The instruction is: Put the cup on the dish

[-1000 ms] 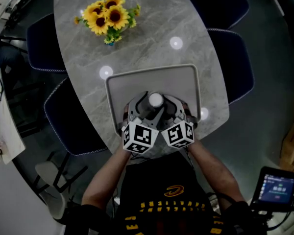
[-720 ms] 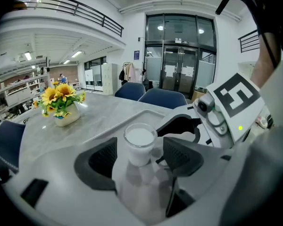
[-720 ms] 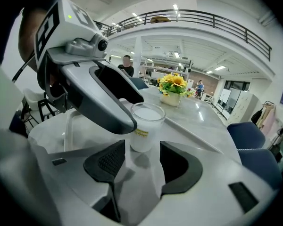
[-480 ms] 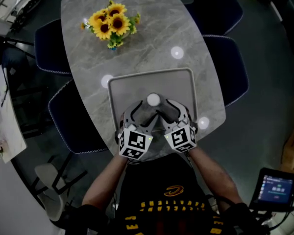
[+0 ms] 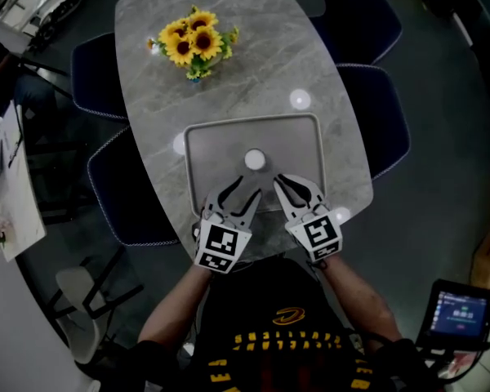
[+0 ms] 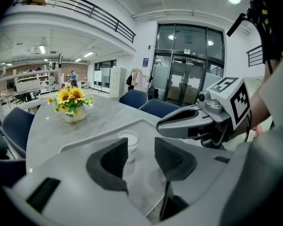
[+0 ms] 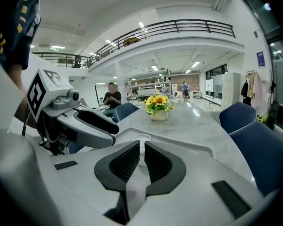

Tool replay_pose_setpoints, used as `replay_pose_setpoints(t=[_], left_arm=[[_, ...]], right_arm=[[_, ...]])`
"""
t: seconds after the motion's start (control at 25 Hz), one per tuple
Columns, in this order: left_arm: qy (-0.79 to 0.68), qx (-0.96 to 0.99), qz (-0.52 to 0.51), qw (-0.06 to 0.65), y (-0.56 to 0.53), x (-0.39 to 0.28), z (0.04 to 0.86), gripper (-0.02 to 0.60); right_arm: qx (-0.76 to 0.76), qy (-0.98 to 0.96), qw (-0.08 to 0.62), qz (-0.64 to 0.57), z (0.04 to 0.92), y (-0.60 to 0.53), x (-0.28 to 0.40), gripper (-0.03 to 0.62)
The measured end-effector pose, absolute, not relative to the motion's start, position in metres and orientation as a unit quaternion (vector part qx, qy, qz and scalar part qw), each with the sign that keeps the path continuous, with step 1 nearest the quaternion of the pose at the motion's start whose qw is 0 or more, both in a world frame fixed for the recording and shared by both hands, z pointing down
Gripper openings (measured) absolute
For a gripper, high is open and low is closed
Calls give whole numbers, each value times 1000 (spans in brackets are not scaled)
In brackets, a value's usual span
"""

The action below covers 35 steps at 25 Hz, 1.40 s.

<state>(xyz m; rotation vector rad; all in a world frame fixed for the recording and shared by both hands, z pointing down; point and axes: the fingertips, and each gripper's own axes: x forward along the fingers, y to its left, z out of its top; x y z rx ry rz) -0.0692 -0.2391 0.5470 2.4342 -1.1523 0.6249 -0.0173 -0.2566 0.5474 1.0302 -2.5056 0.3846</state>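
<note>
The white cup (image 5: 255, 159) stands on the grey dish (image 5: 204, 137) in the middle of the table (image 5: 253, 47); the yellow flowers (image 5: 194, 43) are far behind it; both grippers are near the cup but do not touch it; the left gripper (image 5: 243, 193) has just been closing and its jaws are apart, with nothing in them; the right gripper (image 5: 292, 184) has just been closing too, and its jaws are almost together and hold nothing
</note>
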Motion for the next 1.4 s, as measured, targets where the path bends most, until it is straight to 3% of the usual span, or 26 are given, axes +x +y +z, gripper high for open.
replay_pose_setpoints(t=[0.2,0.32,1.4], left_arm=[[-414,867,172,215,-219,-62,523,45],[-431,863,156,211,-211,-59,507,15],[-493,848,77,179,-130,-27,395,2]], right_arm=[[372,-897,166,171,522,-240,-12,33],[371,-899,145,182,507,-229,-9,7],[369,-923,48,102,393,-154,22,8]])
